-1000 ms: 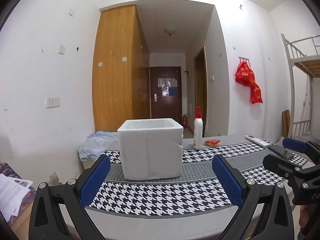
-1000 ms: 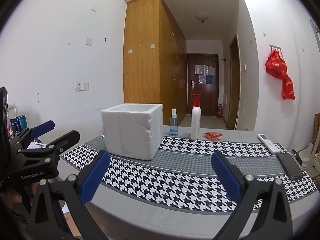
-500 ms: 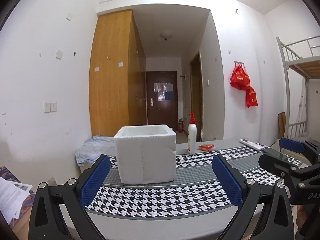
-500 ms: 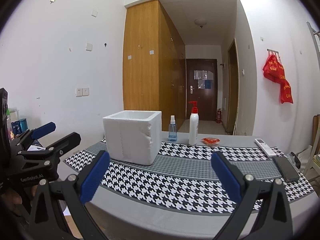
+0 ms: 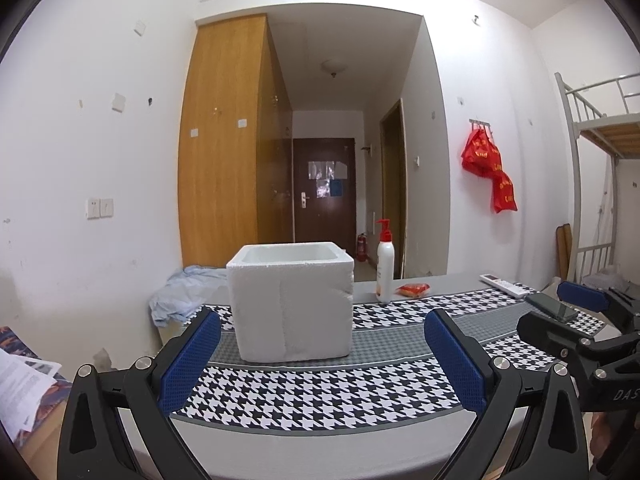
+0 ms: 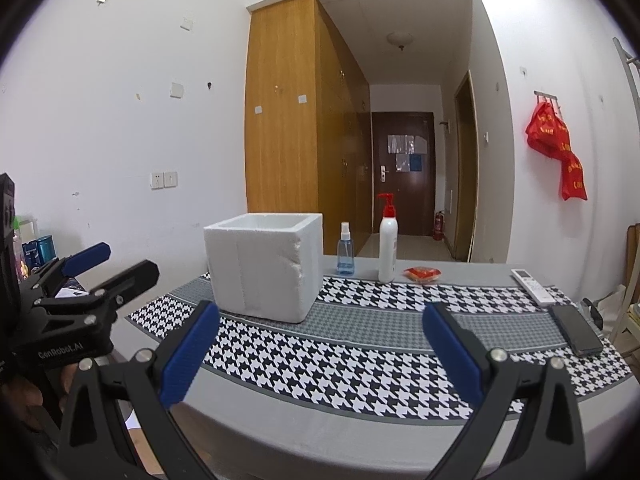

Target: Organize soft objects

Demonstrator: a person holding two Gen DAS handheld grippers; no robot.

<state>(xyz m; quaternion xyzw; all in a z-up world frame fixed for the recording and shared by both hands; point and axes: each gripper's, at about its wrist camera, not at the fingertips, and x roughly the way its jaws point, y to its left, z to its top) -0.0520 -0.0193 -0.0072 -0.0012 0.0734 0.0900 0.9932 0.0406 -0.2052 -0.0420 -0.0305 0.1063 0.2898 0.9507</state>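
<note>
Foam box (image 5: 291,304) ahead of open left claw (image 5: 320,364), apart.

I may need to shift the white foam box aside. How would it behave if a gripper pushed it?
The foam box looks like thick-walled polystyrene, so probably light and stiff. On the houndstooth cloth it would likely slide or drag the fabric. A chipped right edge suggests it crumbles under hard pressure.

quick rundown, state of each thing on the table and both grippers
foam box: upright, open top, no lid
pump bottle: upright
spray bottle: upright, capped
red packet: lying flat
remote: lying flat
phone: flat, screen dark
left gripper: open, empty
right gripper: open, empty
</note>
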